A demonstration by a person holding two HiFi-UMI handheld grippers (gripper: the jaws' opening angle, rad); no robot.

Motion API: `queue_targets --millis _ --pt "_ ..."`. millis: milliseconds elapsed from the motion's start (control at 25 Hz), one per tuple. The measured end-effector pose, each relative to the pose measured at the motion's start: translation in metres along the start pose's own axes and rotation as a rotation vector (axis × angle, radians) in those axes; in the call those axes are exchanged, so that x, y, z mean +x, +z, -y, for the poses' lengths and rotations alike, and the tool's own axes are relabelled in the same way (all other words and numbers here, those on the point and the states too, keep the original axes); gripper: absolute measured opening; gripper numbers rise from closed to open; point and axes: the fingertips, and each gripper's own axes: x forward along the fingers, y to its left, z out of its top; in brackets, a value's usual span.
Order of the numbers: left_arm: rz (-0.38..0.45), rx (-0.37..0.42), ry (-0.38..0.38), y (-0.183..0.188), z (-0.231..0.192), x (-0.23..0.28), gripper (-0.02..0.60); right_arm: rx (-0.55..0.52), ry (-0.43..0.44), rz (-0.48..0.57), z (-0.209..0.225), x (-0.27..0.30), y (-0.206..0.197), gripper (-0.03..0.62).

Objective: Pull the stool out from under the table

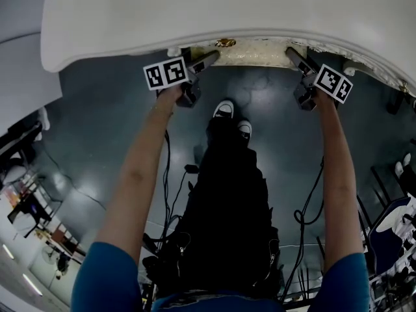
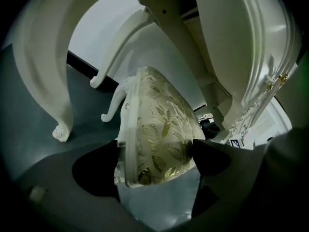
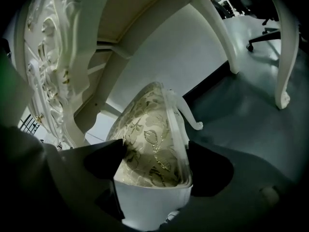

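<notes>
Stool (image 1: 257,49) sits tucked beneath the white tabletop (image 1: 195,12), seat edge showing. Left gripper (image 2: 154,151) and right gripper (image 3: 155,149): jaws wide apart, each straddling the patterned seat rim at opposite ends, not clamped.

Cream stool (image 2: 159,129), gold leaf pattern; white table (image 1: 195,18).

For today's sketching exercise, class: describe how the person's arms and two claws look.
The sleeves are short and blue. The left claw and right claw are dark grey, each carrying a white cube printed with black square markers. Black cables hang down from both.
</notes>
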Motion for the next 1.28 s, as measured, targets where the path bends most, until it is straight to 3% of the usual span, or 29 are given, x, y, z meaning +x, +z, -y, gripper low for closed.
queue_targets --millis 360,560,1280 --pt "0.012 0.073 0.044 -0.007 0.007 -0.017 0.423 0.003 -0.033 -0.009 -0.003 -0.017 -0.023 0.407" --pt "0.005 0.09 0.056 -0.01 0.009 -0.018 0.42 0.009 -0.04 0.002 -0.001 -0.024 -0.028 0.404" --pt "-0.088 0.034 0.083 -0.116 0.005 -0.072 0.418 0.021 -0.04 -0.088 0.002 -0.08 -0.123 0.4"
